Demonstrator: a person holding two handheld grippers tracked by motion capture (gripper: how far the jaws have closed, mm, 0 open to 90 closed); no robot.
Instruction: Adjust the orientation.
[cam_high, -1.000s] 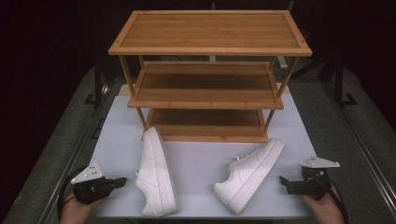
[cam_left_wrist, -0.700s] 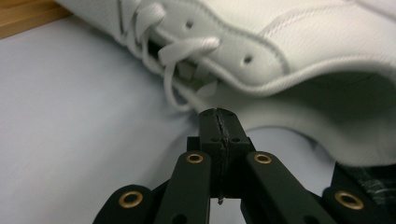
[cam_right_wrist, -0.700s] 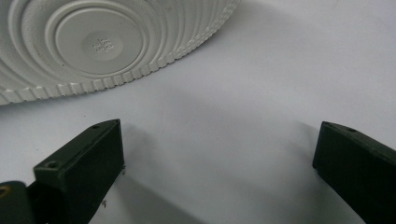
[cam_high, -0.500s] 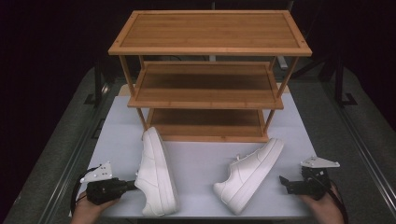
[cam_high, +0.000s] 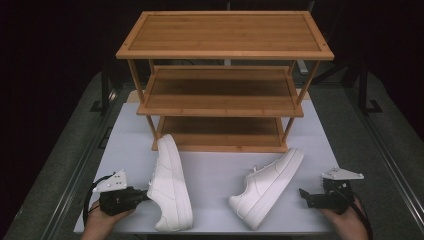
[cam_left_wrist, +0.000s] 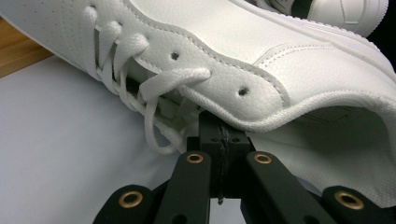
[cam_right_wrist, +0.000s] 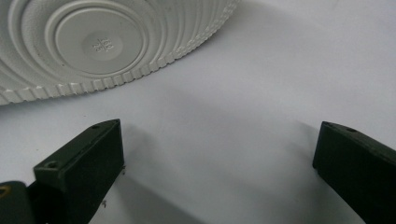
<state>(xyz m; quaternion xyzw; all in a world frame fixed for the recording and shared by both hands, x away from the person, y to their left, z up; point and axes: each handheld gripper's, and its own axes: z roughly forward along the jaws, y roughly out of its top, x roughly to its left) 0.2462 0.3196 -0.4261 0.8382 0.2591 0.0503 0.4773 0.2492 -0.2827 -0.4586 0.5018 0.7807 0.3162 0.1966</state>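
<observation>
Two white leather lace-up sneakers lying on their sides on the white-topped worktop (cam_high: 220, 175), in front of a three-tier bamboo shoe rack (cam_high: 225, 80) standing at 12 o'clock. Left sneaker (cam_high: 170, 182) at about 7 o'clock from the middle of the worktop, toe pointing toward the rack's bottom shelf, ribbed sole turned to the right. Right sneaker (cam_high: 267, 185) at about 5 o'clock, angled with its toe toward 1 o'clock, laces and opening facing left. Left claw (cam_high: 144, 194) at the 8 o'clock corner, held level in a hand, tip right at the left sneaker's collar near the heel; in the left gripper view, black jaws clenched flat together with nothing seen between them, tips tucked under the padded collar edge beside the top eyelets and a loose white lace loop (cam_left_wrist: 163, 121); whether touching the leather cannot be told. Right claw (cam_high: 303, 194) at 4 o'clock, apart from the right sneaker, pointing at it; in the right gripper view, jaws released and spread wide over bare worktop, with the sneaker's ringed white sole (cam_right_wrist: 98, 42) ahead at 11 o'clock.
</observation>
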